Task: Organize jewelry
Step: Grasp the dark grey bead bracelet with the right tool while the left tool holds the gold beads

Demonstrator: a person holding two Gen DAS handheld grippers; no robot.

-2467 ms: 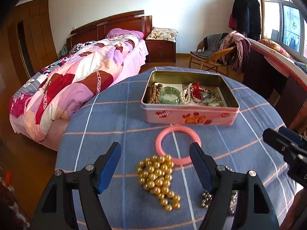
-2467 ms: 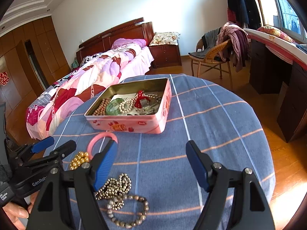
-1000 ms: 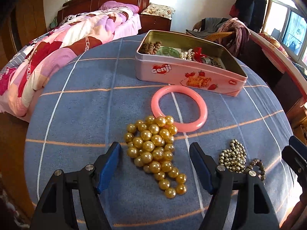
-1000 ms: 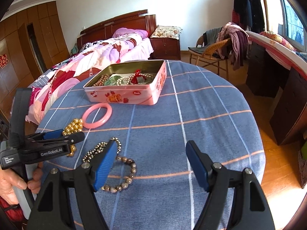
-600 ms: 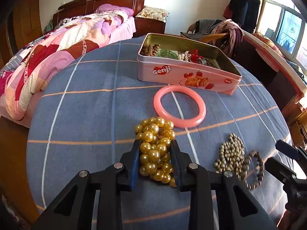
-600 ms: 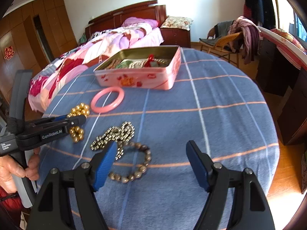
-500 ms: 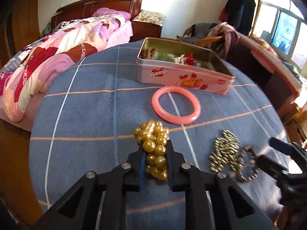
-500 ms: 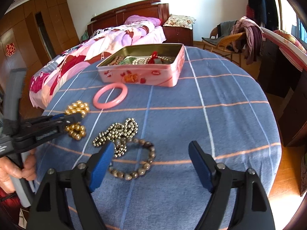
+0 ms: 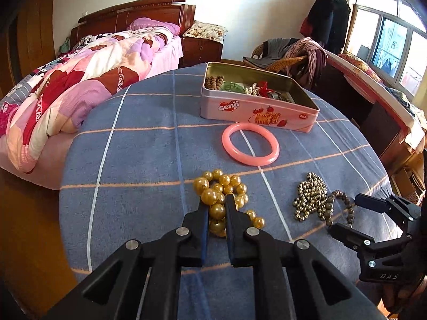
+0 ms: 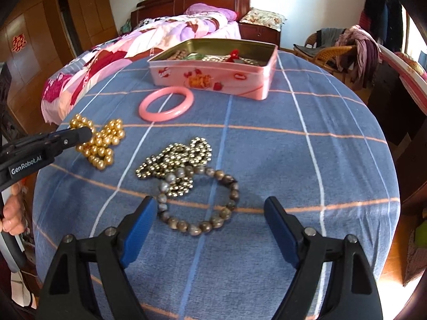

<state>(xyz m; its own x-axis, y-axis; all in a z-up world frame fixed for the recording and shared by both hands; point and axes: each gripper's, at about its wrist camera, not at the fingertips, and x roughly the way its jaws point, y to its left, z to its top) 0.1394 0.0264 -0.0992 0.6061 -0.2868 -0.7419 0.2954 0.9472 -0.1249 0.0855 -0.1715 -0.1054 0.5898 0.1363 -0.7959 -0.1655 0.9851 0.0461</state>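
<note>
My left gripper [image 9: 216, 201] has its jaws closing on the gold bead necklace [image 9: 224, 184], with beads pinched between the pads and the rest bunched on the blue cloth. In the right wrist view the left gripper [image 10: 85, 134] meets the gold bead necklace [image 10: 106, 138] from the left. My right gripper [image 10: 209, 202] is open just short of the brown bead bracelet [image 10: 197, 228], not touching it. A chain of small metallic beads [image 10: 176, 157] overlaps the bracelet's far side. A pink bangle [image 9: 250, 161] lies in front of the pink tin [image 9: 253, 114], which holds several pieces.
The round table [image 9: 133, 160] wears a blue checked cloth and drops off close behind both grippers. A bed [image 9: 80, 74] stands to the left, a wicker chair with clothes [image 9: 288, 58] behind the tin, and a dark desk [image 9: 373, 112] to the right. A hand [image 10: 13, 213] holds the left gripper.
The left jaws went from wide open to pinching the gold beads, and that gripper drew back a little. The right gripper sank toward the brown bracelet, which now lies just ahead of its fingers.
</note>
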